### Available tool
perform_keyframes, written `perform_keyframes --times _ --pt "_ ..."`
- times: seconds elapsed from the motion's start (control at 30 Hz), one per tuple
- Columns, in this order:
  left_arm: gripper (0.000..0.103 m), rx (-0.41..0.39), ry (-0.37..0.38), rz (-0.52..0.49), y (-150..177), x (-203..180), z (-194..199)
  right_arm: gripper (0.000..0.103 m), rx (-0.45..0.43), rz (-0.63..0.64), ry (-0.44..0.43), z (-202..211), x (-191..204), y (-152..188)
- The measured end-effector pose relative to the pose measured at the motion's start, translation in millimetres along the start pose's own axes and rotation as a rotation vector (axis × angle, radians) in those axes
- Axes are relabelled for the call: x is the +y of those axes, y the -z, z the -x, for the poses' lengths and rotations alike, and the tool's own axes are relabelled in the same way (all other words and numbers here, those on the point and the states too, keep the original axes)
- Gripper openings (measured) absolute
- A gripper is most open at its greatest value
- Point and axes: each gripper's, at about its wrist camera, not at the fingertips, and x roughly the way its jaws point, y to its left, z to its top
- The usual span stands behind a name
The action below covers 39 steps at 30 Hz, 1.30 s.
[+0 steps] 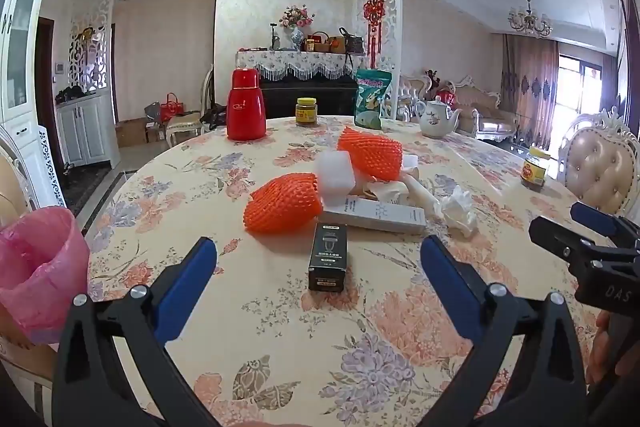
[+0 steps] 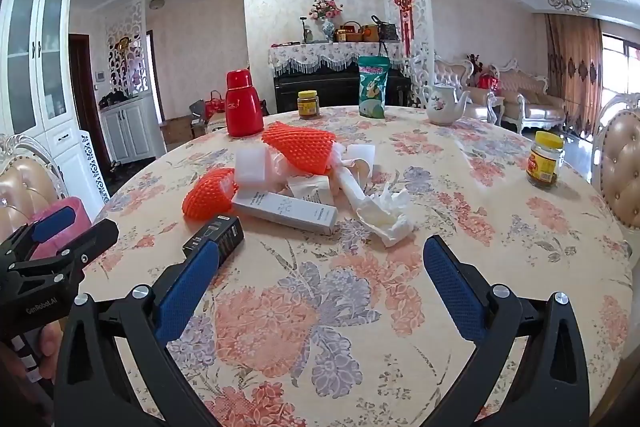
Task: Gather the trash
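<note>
A heap of trash lies mid-table: two orange foam nets [image 1: 285, 202] [image 2: 301, 146], a white foam block [image 1: 335, 175], a long white carton [image 1: 378, 215] [image 2: 286, 211], a crumpled tissue [image 1: 459, 209] [image 2: 387, 213] and a small black box [image 1: 328, 257] [image 2: 216, 237]. My left gripper [image 1: 318, 259] is open and empty, the black box just ahead between its fingers. My right gripper [image 2: 320, 269] is open and empty, short of the tissue. A bin with a pink bag [image 1: 38, 267] stands at the table's left edge.
A red flask [image 1: 245, 106], two yellow-lidded jars [image 1: 306, 111] [image 2: 545, 159], a green snack bag [image 1: 373, 99] and a white teapot [image 1: 437, 117] stand along the far side of the floral round table [image 2: 340, 327]. Padded chairs [image 1: 600, 171] stand around it.
</note>
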Motion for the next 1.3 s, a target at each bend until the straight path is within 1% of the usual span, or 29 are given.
perform_keyframes --times 0.3,0.43,0.47,0.63,1.3 --pt "0.099 0.01 0.004 0.006 0.2 3.0 1.5 0.096 0.003 0.003 0.012 -1.8 0.9 -0.2" --pt "0.099 0.015 0.007 0.008 -4.3 -1.5 2.5 0.096 0.004 0.007 0.007 -1.2 -1.3 -0.8" --pt "0.099 0.019 0.009 0.009 1.2 3.0 -2.0 0.096 0.005 0.008 0.009 -1.5 -1.7 -1.0" --pt "0.099 0.024 0.01 0.003 2.5 2.1 -4.2 0.096 0.006 0.002 0.007 -0.2 3.1 -0.5" --pt "0.099 0.012 0.021 -0.003 0.1 -0.1 -2.1 0.096 -0.002 0.0 0.007 -2.4 -4.3 -0.7"
